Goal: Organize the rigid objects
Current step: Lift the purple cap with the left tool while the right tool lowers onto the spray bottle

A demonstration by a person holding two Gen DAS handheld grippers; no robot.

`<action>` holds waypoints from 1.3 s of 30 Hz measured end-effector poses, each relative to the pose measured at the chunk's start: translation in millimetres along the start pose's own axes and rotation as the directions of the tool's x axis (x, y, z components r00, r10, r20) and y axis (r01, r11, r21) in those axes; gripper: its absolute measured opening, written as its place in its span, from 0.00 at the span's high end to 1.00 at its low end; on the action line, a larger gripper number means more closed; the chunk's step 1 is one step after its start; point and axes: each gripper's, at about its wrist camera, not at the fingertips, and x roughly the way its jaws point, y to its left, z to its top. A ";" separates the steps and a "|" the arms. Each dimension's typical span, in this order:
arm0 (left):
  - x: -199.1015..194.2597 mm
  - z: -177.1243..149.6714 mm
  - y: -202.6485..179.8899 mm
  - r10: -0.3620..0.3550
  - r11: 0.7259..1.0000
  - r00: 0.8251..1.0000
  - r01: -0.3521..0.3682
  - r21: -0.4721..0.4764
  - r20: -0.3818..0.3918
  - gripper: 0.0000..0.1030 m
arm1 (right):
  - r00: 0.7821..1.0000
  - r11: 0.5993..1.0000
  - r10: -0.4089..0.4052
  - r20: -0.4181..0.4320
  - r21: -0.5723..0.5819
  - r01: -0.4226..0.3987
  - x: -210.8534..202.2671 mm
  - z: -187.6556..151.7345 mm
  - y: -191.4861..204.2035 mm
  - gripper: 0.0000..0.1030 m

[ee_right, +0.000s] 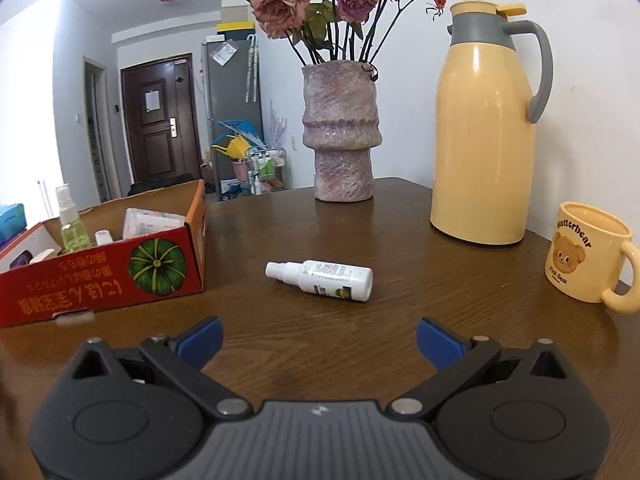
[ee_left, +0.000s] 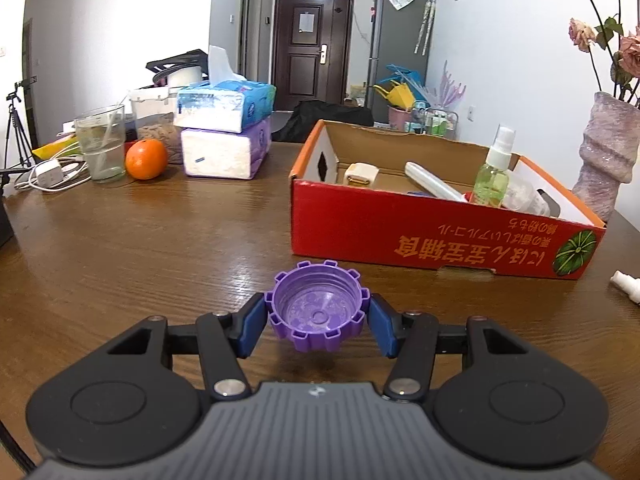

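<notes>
— Where does the sorting stand?
— The left gripper (ee_left: pixel 318 320) clamps a purple cap (ee_left: pixel 318 312) just above the table (ee_left: pixel 160 240), short of the red box (ee_left: pixel 420 236), which already holds a green spray bottle (ee_left: pixel 494 172) and other items.
— What remains?
— The white bottle (ee_right: pixel 320 280) lies loose beside the box; the right gripper (ee_right: pixel 320 340) hangs wide and empty before it.

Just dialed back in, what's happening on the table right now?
The left gripper is closed on a purple ridged cap, open side up, near the red cardboard box that already holds a green spray bottle and other small items. The right gripper is open and empty, facing a white spray bottle lying on its side on the wooden table.
</notes>
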 end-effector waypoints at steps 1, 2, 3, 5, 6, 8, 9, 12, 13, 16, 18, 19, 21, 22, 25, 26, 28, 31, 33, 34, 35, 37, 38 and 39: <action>0.7 1.1 -0.6 -0.003 1.000 1.000 0.003 0.004 0.003 0.46 | 1.000 1.000 -0.005 0.000 0.004 0.005 2.2 0.9 2.4 0.00; 1.2 2.4 -0.9 -0.006 1.000 1.000 0.006 0.007 0.007 0.46 | 1.000 1.000 -0.010 0.000 0.008 0.010 4.7 2.1 4.8 0.00; 2.2 3.7 -0.7 -0.008 1.000 1.000 0.008 0.009 0.008 0.46 | 1.000 1.000 -0.017 0.000 0.013 0.017 7.9 3.4 7.7 0.00; 4.4 5.9 0.8 -0.014 1.000 1.000 0.014 0.011 0.010 0.46 | 1.000 1.000 -0.025 -0.003 0.019 0.025 14.3 5.6 11.3 0.00; 5.6 7.0 1.4 -0.014 1.000 1.000 0.014 0.012 0.011 0.46 | 1.000 0.999 -0.026 -0.007 0.019 0.026 17.5 6.8 13.6 0.00; 9.0 10.5 3.4 -0.009 1.000 1.000 0.008 0.016 0.019 0.46 | 1.000 0.999 -0.030 -0.007 0.021 0.030 22.6 9.1 18.1 0.00; 11.1 12.2 4.6 -0.004 1.000 1.000 0.004 0.016 0.021 0.46 | 0.999 0.999 -0.034 -0.005 0.024 0.034 25.2 10.4 19.8 0.00; 17.9 16.7 10.2 -0.002 1.000 1.000 0.002 0.004 0.018 0.46 | 0.999 0.998 -0.045 -0.011 0.042 0.045 34.9 14.6 22.5 0.00; 19.7 18.1 11.5 0.000 1.000 1.000 0.000 0.002 0.018 0.46 | 0.999 0.997 -0.049 -0.014 0.055 0.050 38.4 16.1 22.8 0.00; 24.1 22.1 14.7 -0.001 1.000 1.000 0.001 0.000 0.021 0.46 | 0.998 0.995 -0.055 -0.023 0.081 0.057 49.1 20.4 24.1 0.00; 26.3 24.0 15.6 -0.001 1.000 1.000 0.001 0.001 0.023 0.46 | 0.997 0.994 -0.072 -0.022 0.085 0.074 56.1 23.4 27.0 0.00; 27.3 24.7 16.1 -0.003 1.000 1.000 0.002 0.001 0.024 0.46 | 0.997 0.993 -0.078 -0.023 0.087 0.080 60.1 25.1 28.5 0.00; 29.2 25.9 17.0 -0.004 1.000 1.000 0.004 0.003 0.024 0.46 | 0.995 0.990 -0.100 -0.024 0.097 0.102 69.6 29.2 31.1 0.00; 29.9 26.2 17.4 -0.004 1.000 1.000 0.004 0.004 0.025 0.46 | 0.993 0.988 -0.114 -0.024 0.103 0.116 74.1 31.4 32.3 0.00; 31.6 27.6 18.3 -0.007 1.000 1.000 0.007 0.005 0.026 0.46 | 0.988 0.981 -0.152 -0.039 0.115 0.156 89.5 38.0 35.8 0.00; 32.2 28.0 18.4 -0.008 1.000 1.000 0.008 0.005 0.027 0.46 | 0.986 0.979 -0.161 -0.045 0.116 0.165 94.8 40.1 37.3 0.00; 33.3 28.8 18.8 -0.008 1.000 1.000 0.008 0.005 0.026 0.46 | 0.979 0.973 -0.197 -0.058 0.110 0.202 104.2 43.6 40.2 0.00; 34.7 29.1 18.3 -0.009 1.000 1.000 0.009 0.003 0.023 0.46 | 0.968 0.963 -0.241 -0.072 0.103 0.248 117.6 49.5 43.2 0.00; 35.5 29.1 18.1 -0.010 1.000 1.000 0.010 0.004 0.022 0.46 | 0.958 0.956 -0.271 -0.091 0.091 0.279 126.4 52.3 45.1 0.00; 35.7 29.1 17.9 -0.011 1.000 1.000 0.011 0.004 0.021 0.46 | 0.955 0.954 -0.277 -0.111 0.089 0.287 130.8 53.1 45.2 0.00; 36.1 29.2 17.8 -0.011 1.000 1.000 0.011 0.004 0.021 0.46 | 0.953 0.954 -0.273 -0.134 0.093 0.286 135.8 53.6 44.0 0.00; 36.3 29.2 17.7 -0.012 1.000 1.000 0.012 0.004 0.021 0.46 | 0.947 0.952 -0.268 -0.177 0.103 0.289 143.3 53.1 40.8 0.00; 36.5 29.2 17.8 -0.013 1.000 1.000 0.013 0.003 0.020 0.46 | 0.943 0.949 -0.271 -0.193 0.110 0.295 146.0 52.9 38.8 0.00; 36.8 29.2 17.9 -0.014 1.000 1.000 0.014 0.003 0.020 0.46 | 0.943 0.949 -0.266 -0.200 0.119 0.293 147.6 52.7 36.7 0.00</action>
